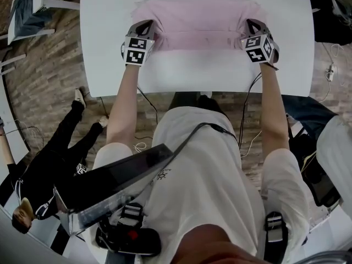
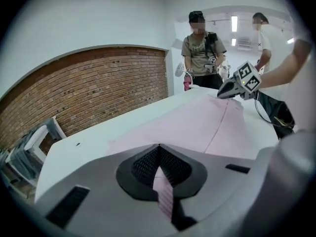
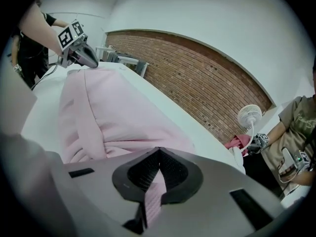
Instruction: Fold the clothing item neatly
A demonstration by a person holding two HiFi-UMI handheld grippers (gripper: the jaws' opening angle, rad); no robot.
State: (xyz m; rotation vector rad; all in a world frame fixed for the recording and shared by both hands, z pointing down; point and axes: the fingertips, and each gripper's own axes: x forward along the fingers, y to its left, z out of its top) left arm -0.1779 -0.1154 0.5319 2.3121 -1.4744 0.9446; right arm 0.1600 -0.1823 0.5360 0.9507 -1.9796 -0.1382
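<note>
text: none legible | labels: none | numbers: none | signs: none

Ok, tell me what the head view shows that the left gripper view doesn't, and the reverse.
Only the head view: the person's forearms, the wooden floor, and the left gripper seen from above with its marker cube.
Only the left gripper view: the brick wall, two bystanders beyond the table, and a strip of pink fabric pinched in the left gripper's shut jaws.
Both: the pink garment spread on the white table, with the right gripper gripping its other side.
</note>
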